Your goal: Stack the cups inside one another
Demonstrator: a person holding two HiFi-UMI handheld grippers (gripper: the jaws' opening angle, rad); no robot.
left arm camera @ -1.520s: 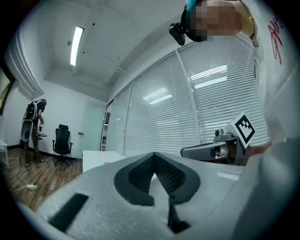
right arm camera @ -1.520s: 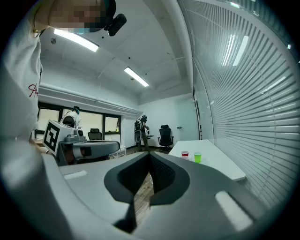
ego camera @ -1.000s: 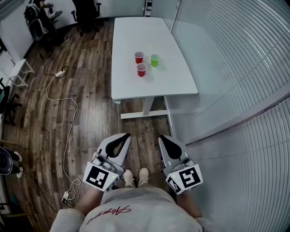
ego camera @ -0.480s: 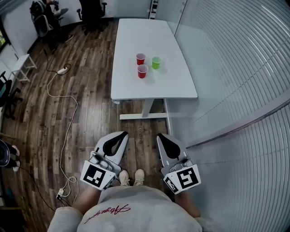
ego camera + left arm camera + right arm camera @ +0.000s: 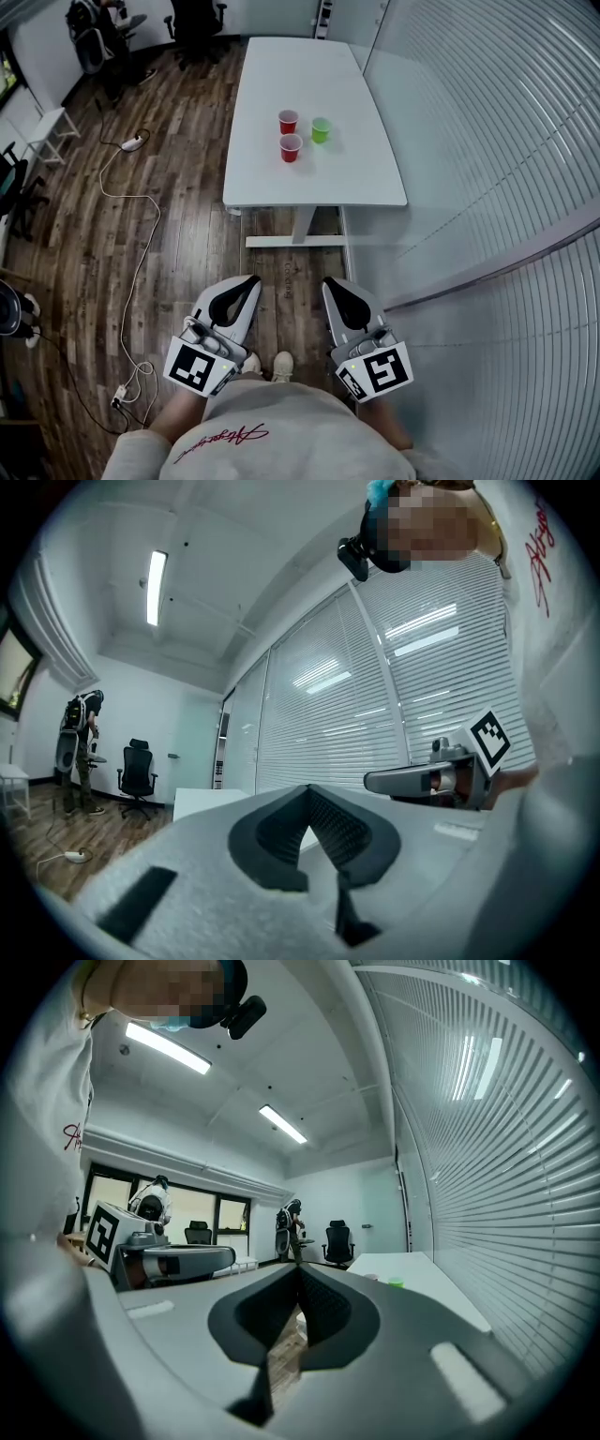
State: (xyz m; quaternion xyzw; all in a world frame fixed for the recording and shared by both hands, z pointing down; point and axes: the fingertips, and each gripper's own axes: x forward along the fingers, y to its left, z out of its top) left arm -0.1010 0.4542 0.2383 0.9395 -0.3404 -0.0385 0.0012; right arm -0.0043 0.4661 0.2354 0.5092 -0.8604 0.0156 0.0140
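Three cups stand upright and apart on the white table [image 5: 375, 183] in the head view: a red cup [image 5: 288, 121], a second red cup [image 5: 291, 147] nearer me, and a green cup [image 5: 321, 129] to their right. My left gripper [image 5: 247, 280] and right gripper [image 5: 332, 283] are held side by side at waist height, well short of the table, both shut and empty. In the right gripper view the green cup [image 5: 397, 1283] shows small on the far table, beyond the closed jaw tips [image 5: 298, 1268]. The left gripper view shows its closed tips [image 5: 307, 788] and the table end [image 5: 202, 802].
Wooden floor [image 5: 178, 216] lies between me and the table, with a white cable and power strip [image 5: 131, 142] at the left. Slatted blinds [image 5: 487, 141] run along the right. Office chairs [image 5: 192, 19] and a person [image 5: 89, 28] are at the far end of the room.
I have stepped slightly toward the table, and both grippers moved along with me, still shut and side by side. The cups have not moved.
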